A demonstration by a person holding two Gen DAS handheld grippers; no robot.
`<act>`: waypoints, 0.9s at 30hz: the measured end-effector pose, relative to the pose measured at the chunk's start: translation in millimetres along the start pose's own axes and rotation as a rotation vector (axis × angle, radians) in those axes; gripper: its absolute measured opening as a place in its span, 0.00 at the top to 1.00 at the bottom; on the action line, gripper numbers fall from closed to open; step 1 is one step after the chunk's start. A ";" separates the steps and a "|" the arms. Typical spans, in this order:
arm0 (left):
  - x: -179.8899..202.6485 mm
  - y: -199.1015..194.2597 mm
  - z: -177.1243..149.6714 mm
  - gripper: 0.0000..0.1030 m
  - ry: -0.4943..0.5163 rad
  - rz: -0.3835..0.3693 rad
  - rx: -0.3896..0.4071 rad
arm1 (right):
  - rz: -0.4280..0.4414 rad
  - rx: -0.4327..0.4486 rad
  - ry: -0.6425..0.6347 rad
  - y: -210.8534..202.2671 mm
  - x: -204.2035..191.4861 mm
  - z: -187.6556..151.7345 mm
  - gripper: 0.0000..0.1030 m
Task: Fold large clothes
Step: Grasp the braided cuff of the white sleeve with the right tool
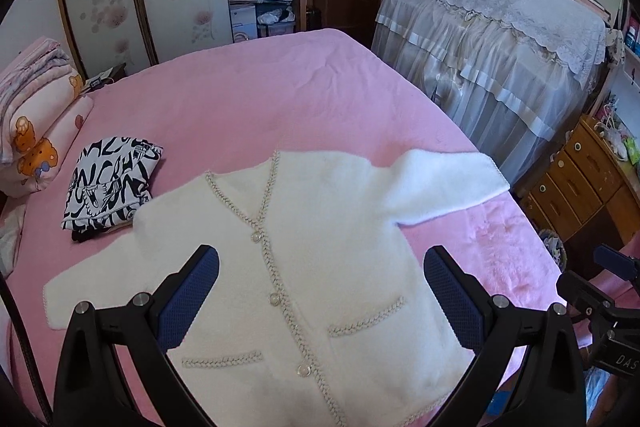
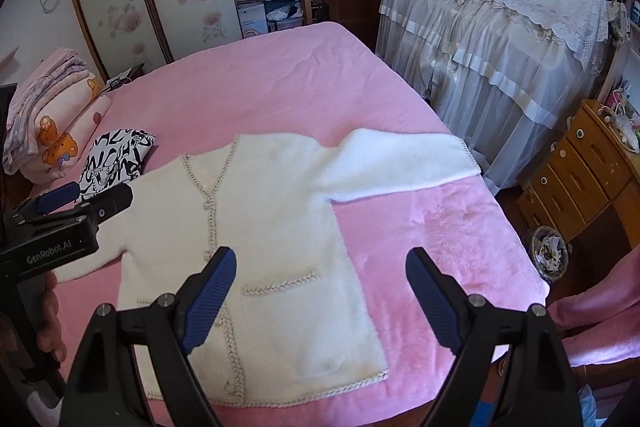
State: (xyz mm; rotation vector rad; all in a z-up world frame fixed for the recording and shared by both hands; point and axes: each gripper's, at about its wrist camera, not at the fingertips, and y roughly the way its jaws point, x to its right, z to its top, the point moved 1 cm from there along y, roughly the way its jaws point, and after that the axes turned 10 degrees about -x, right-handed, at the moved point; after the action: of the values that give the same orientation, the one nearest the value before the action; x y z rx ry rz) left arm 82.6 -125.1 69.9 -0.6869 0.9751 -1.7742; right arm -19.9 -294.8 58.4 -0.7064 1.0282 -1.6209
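A white fuzzy cardigan with braided trim and pearl buttons lies flat, front up, on the pink bed, both sleeves spread out. It also shows in the right wrist view. My left gripper is open and empty, hovering above the cardigan's lower body. My right gripper is open and empty, above the cardigan's right pocket and hem. The left gripper also shows at the left of the right wrist view.
A folded black-and-white patterned garment lies left of the cardigan. Stacked quilts and a pillow sit at the bed's far left. A lace-covered piece of furniture and a wooden drawer chest stand to the right.
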 end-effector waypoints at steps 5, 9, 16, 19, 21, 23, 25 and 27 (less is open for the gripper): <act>45.3 32.6 39.0 0.01 -0.002 0.027 0.023 | -0.019 0.013 -0.004 26.0 54.6 38.0 0.15; 77.7 70.2 71.9 0.01 -0.018 0.022 0.012 | -0.048 -0.001 0.020 59.1 102.3 66.2 0.15; 123.8 143.9 113.8 0.01 -0.033 0.038 -0.013 | -0.064 -0.050 0.101 128.6 184.7 108.2 0.15; 139.1 176.7 124.8 0.01 -0.036 0.061 -0.022 | -0.058 -0.075 0.137 159.6 216.2 121.2 0.15; 149.2 198.0 130.9 0.01 -0.039 0.071 -0.032 | -0.038 -0.097 0.165 181.7 236.7 129.6 0.15; 155.9 217.9 133.4 0.01 -0.044 0.077 -0.049 | -0.017 -0.128 0.199 205.0 254.6 136.2 0.17; 158.4 234.3 132.8 0.01 -0.055 0.086 -0.062 | 0.013 -0.166 0.245 232.4 274.7 142.1 0.21; 160.8 249.5 130.2 0.01 -0.064 0.096 -0.070 | 0.044 -0.201 0.287 258.5 293.2 146.6 0.25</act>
State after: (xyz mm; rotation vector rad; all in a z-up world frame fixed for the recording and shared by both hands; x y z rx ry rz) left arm 243.7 -368.6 -70.9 -0.7250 1.0140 -1.6315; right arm 137.9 -638.7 -118.0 -0.5874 1.4198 -1.6261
